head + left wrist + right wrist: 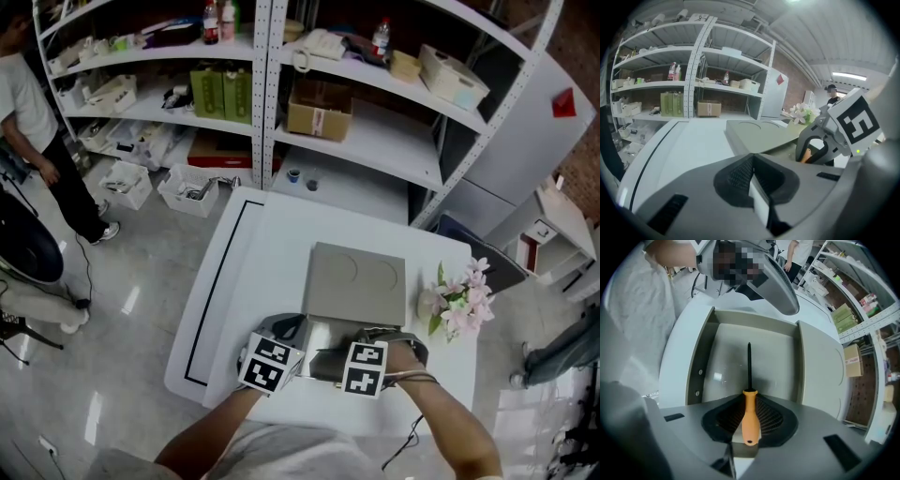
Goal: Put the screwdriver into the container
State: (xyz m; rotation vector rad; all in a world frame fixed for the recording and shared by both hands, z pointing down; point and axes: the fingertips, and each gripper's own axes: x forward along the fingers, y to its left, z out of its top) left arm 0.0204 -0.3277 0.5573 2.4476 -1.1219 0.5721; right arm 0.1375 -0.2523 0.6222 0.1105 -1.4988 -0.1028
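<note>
Held in the right tongs (748, 422) is a screwdriver (750, 414) with a smooth orange handle that looks plastic and a thin, dark metal shaft. The tongs are matt grey plastic with black ribbed pads (771, 415). Beneath them is a dull beige plastic container (803, 363) with a faintly shiny floor, on a smooth, glossy white tabletop (272, 234).
</note>
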